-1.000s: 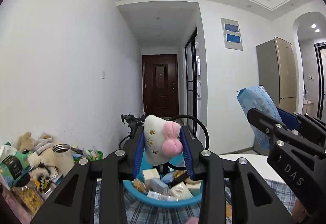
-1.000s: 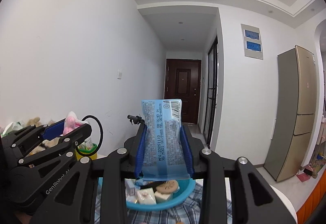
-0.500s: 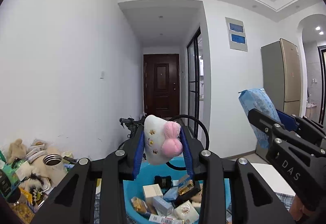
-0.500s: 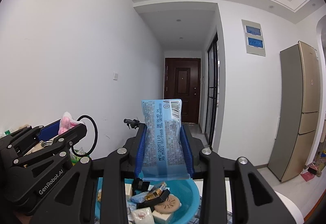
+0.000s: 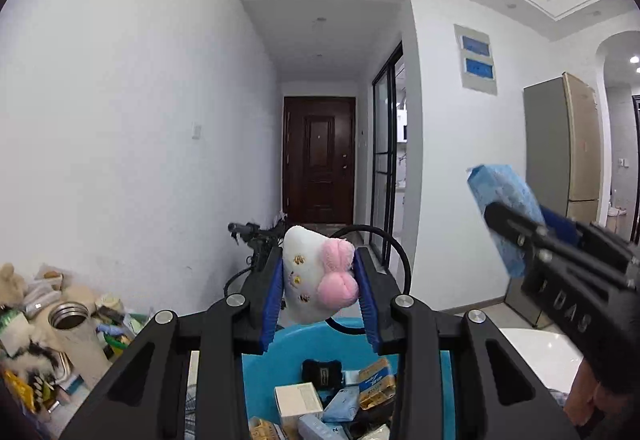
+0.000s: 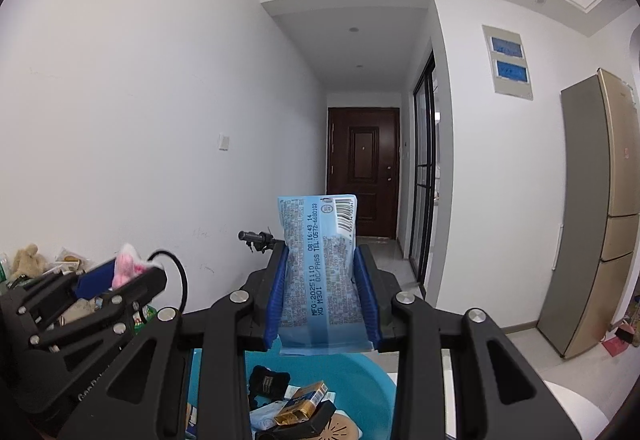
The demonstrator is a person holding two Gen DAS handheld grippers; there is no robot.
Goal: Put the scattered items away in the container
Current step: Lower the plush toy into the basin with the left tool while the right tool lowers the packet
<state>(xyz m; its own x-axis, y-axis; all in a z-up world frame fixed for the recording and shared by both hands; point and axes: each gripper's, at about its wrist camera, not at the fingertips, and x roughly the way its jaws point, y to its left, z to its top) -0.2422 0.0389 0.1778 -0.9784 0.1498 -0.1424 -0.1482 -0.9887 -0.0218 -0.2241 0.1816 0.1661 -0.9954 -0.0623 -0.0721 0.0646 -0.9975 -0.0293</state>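
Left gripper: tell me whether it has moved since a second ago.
Yes. The left gripper, jaws shut on the plush toy, has advanced over the blue basin, which now sits larger and lower in the left wrist view.

The left gripper (image 5: 318,282) is closed on a white plush toy (image 5: 308,276) with a pink bow (image 5: 338,274), its blue pads (image 5: 272,300) pressing both sides. A black loop (image 5: 394,260) arcs behind the toy. Directly below sits a blue basin (image 5: 280,344) containing small boxes and packets, among them a white box (image 5: 298,402) and a gold-and-blue box (image 5: 376,384). At the right edge the right gripper (image 5: 520,236) holds a light blue packet (image 5: 504,200), slightly blurred. At lower left a clutter of items includes an open metal flask (image 5: 70,320) and a soft toy (image 5: 8,280). Beyond are a dark door (image 5: 319,160) and a fridge (image 5: 564,160).
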